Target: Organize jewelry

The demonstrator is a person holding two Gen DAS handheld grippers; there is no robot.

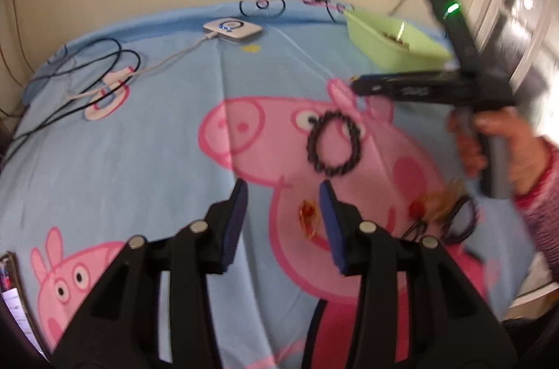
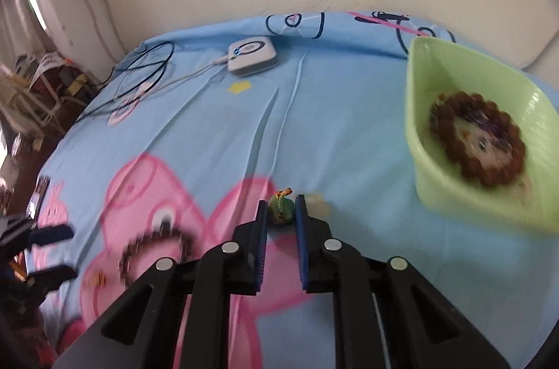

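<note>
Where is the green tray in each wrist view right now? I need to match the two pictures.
Left wrist view: the green tray sits upper right, at the far edge of the blue sheet, just behind the right gripper.
Right wrist view: the green tray fills the right side, with a brown bead bracelet inside.
Shared landmark: the white charger box near the wall, to the tray's left in both.

A small green pendant (image 2: 281, 207) sits pinched between the right gripper's fingers (image 2: 262, 222), above the bedsheet. A light green bin (image 2: 464, 194) holds a brown beaded bracelet (image 2: 480, 144) lying flat. On the sheet lie a dark beaded bracelet (image 1: 333, 144), an amber pendant (image 1: 308, 217), and a tangle of purple and gold pieces (image 1: 445, 212).
</note>
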